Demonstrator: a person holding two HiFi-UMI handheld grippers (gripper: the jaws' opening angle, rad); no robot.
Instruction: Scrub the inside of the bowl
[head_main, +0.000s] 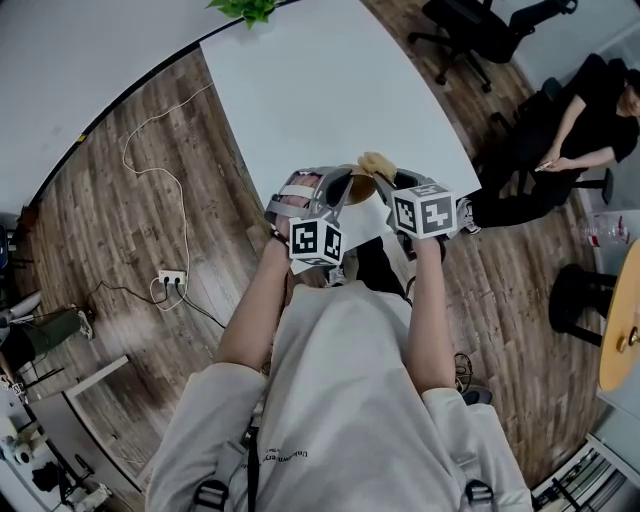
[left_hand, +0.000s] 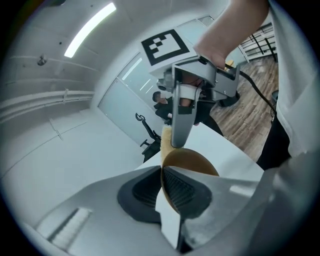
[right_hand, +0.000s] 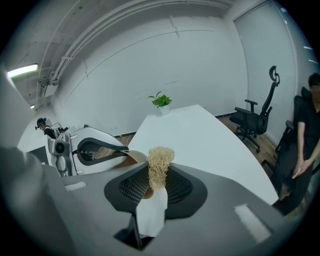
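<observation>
No wording is legible anywhere; the small line of print (head_main: 285, 455) on the person's pale shirt (head_main: 345, 390) is too tiny to read.

The bowl (head_main: 360, 187) is just left of the scrubber (head_main: 378, 163), both over the table (head_main: 320, 90) (plant (head_main: 245, 9) at far end).

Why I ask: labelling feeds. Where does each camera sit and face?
Head view: on the person's head, looking steeply down at table; forearms, torso, left gripper, right gripper show.
Left gripper view: on left gripper, along jaws shut on bowl rim; right gripper shows.
Right gripper view: on right gripper, along jaws shut on scrubber; left gripper shows.
All share the bowl.
</observation>
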